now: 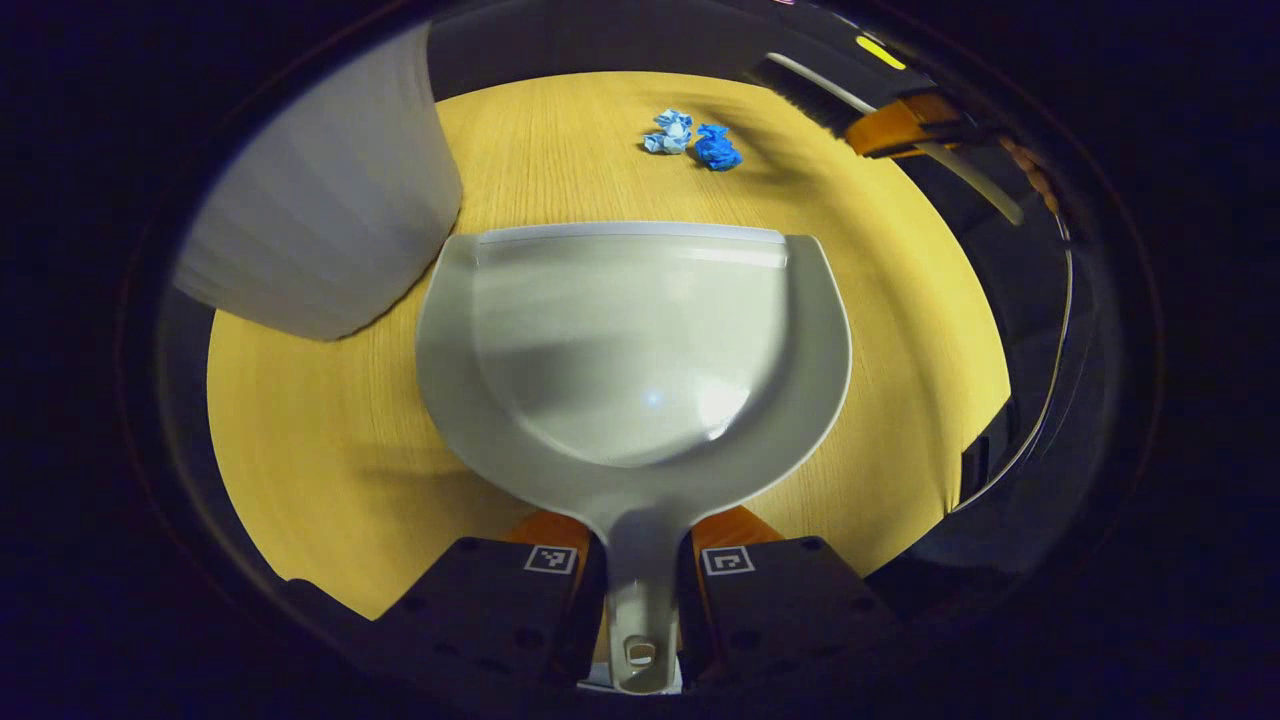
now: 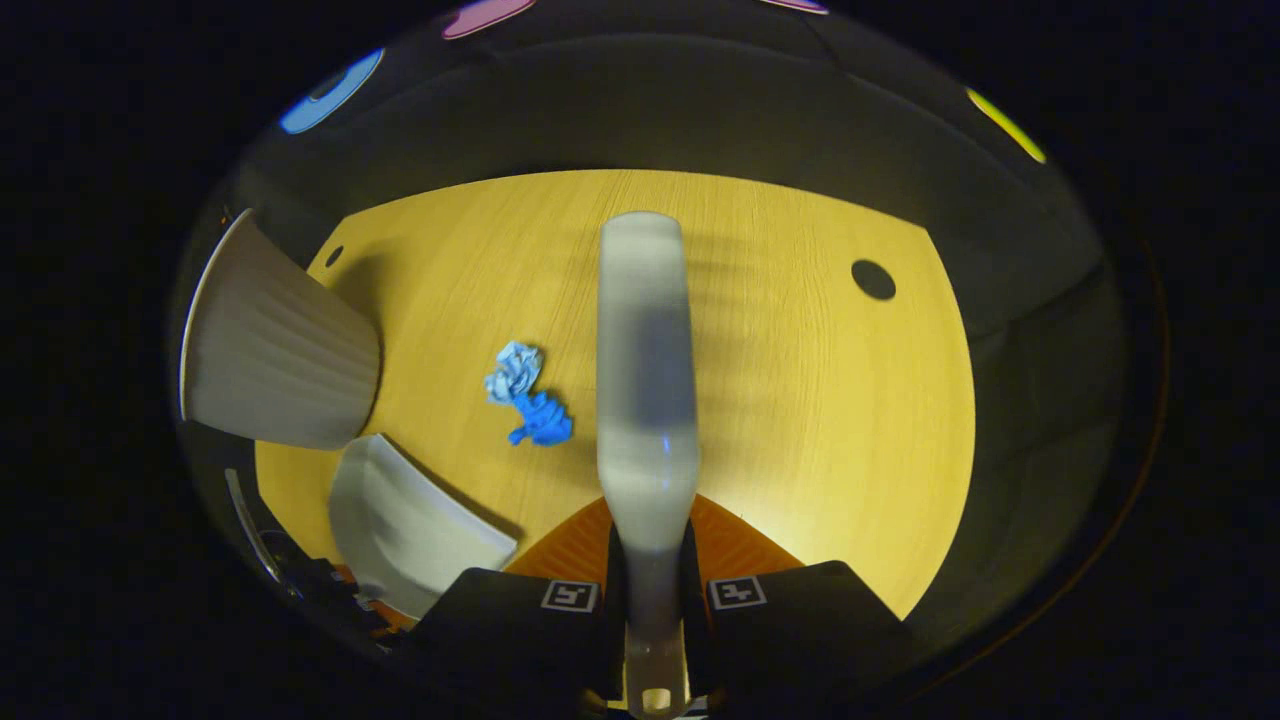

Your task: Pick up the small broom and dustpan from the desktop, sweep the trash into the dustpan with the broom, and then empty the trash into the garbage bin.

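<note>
My left gripper [image 1: 640,570] is shut on the handle of a pale grey dustpan [image 1: 630,340], held over the wooden desktop [image 1: 330,430] with its lip facing two crumpled blue paper balls [image 1: 695,140] farther off. My right gripper [image 2: 650,590] is shut on the handle of the small broom [image 2: 648,380], whose white back points away from me above the desk. The paper balls [image 2: 528,398] lie to the left of the broom. The dustpan [image 2: 410,525] appears at lower left in the right gripper view. In the left gripper view the broom [image 1: 850,105] and its black bristles hover at upper right.
A white ribbed garbage bin [image 1: 320,210] stands on the desk just left of the dustpan, also seen as the bin [image 2: 270,360] at left in the right gripper view. A round cable hole [image 2: 873,279] sits in the desktop at far right.
</note>
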Demonstrator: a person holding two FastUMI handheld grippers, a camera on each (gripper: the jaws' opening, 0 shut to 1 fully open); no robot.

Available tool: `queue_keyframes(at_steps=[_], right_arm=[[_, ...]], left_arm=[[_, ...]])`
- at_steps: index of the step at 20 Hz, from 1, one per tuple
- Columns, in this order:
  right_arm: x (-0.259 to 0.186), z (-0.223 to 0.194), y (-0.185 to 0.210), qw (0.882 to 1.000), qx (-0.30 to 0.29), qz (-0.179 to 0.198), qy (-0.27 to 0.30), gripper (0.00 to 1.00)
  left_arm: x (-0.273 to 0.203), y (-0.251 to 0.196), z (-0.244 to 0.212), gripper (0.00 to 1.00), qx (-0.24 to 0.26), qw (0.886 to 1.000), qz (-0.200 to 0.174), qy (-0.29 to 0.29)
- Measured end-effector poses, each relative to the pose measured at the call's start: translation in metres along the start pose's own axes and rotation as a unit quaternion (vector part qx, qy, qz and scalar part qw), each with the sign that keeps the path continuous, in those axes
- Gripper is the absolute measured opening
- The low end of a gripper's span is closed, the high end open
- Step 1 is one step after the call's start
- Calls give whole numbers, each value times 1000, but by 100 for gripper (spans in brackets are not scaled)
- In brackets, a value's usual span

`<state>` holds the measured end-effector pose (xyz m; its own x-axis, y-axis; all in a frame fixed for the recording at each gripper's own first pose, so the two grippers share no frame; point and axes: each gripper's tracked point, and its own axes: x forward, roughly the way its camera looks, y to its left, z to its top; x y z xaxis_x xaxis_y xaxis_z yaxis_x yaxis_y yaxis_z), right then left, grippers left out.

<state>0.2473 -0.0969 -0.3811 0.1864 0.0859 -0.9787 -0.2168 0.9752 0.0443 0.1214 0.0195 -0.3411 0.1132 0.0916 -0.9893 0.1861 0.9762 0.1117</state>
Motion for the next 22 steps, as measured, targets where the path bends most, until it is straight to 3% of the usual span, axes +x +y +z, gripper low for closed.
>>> queue_keyframes(at_steps=[3,8,11,14,16,20,22], right_arm=[[28,20,-9,998,-55,-11,17,26],[61,14,-10,991,-119,4,63,26],[67,11,-1,977,-187,33,94,25],[68,0,22,967,-204,86,128,25],[62,-11,37,952,-236,126,147,26],[37,-49,54,906,-315,196,203,26],[32,-44,48,903,-313,214,200,27]], left_arm=[[-5,7,12,29,33,999,-3,14],[1,22,46,31,88,996,0,31],[-1,36,56,30,117,992,7,41],[-1,50,68,29,146,988,21,44],[2,56,76,29,162,986,21,38],[8,56,75,29,181,984,-4,8],[7,60,72,29,190,982,-10,4]])
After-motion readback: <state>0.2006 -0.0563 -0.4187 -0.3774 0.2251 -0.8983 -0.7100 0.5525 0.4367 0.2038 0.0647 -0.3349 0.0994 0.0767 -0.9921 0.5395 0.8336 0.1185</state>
